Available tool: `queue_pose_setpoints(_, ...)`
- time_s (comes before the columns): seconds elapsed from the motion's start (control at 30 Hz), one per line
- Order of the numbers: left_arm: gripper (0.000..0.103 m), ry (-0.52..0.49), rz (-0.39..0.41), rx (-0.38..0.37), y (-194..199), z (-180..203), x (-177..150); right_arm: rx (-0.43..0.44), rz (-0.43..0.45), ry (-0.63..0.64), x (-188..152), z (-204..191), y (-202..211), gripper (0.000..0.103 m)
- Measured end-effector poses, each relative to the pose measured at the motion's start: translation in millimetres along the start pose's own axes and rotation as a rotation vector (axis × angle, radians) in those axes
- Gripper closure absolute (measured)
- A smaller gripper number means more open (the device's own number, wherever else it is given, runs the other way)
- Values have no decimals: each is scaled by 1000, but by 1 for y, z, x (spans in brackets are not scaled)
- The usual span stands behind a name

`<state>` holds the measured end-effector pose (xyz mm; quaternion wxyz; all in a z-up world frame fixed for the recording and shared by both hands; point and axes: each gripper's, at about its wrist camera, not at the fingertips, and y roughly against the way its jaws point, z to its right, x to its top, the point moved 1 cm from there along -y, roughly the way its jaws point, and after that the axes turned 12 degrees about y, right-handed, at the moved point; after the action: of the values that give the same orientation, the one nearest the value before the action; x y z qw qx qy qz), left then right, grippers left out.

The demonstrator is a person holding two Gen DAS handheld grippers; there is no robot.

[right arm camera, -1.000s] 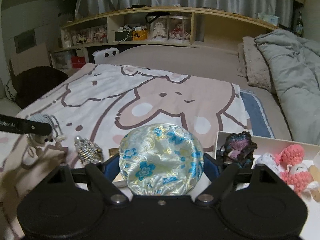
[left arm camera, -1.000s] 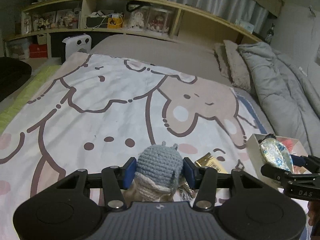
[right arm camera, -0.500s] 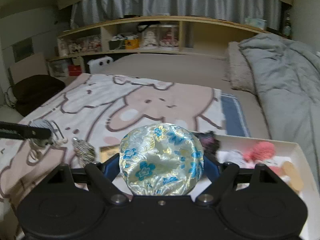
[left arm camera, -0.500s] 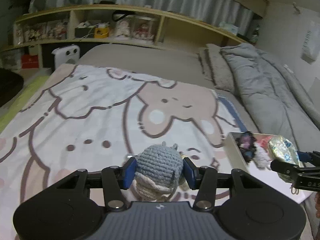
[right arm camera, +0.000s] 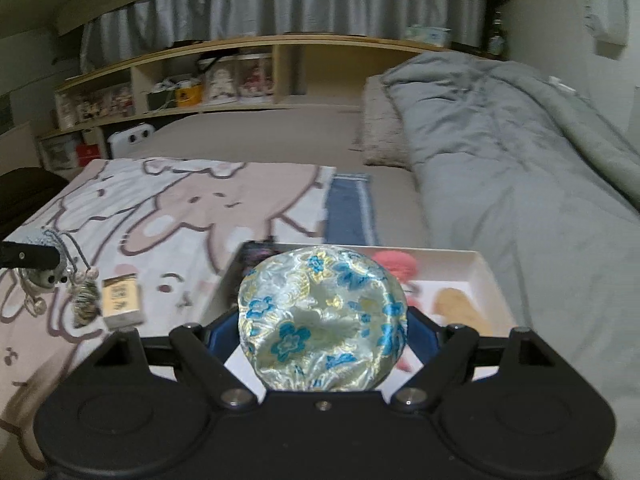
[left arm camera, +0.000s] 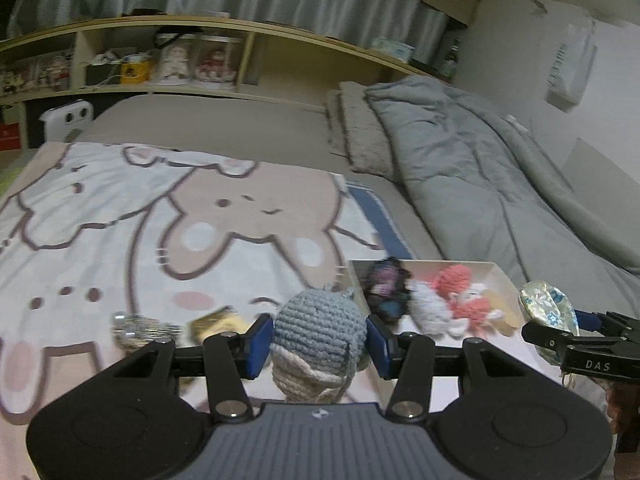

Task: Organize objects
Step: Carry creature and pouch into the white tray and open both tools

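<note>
A blue-grey crocheted toy is clamped between the blue pads of the left gripper, jaws closed on its sides; the cream lower part of the toy and a cord hang below the pads. A round brocade pouch, silvery with blue flowers, is gripped by the right gripper, jaws closed on it, with the pads mostly hidden behind the pouch. Both items are held above a bed covered by a cartoon-print blanket. A white open box is seen lying on the bed at the blanket's right edge, directly beyond and under the pouch in the right wrist view; in the left wrist view the box is just right of the crocheted toy. Inside the box a dark purple-black item, a grey-white crocheted piece and a pink crocheted toy are seen side by side, blurred; a tan item is also seen in the box. On the blanket left of the box a small gold-cream carton and a silvery patterned item lie near each other, apart from the box. The right gripper with the pouch is visible at the right edge of the left wrist view, near the box's right side. A grey duvet is bunched on the right side of the bed, and a wooden shelf with figurines runs along the headboard under grey curtains.
</note>
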<state>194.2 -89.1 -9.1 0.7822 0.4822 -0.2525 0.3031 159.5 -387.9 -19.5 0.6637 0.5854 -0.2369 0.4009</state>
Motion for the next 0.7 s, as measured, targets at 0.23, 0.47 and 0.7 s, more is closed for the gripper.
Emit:
queue_pose_setpoints(0.23,52,-62,-25,-47,-24,58,-11,-46,-17,-37,-24,44,8,18)
queue_pose_setpoints(0.47,52,-112,-63,-80,-52,112,-30,-65,-27,-71,-44,77,6,18)
queue_pose_setpoints(0.7,52,-180,-100,-98,-83,160,-61,-52,-39,-84,-60,99,-10,18)
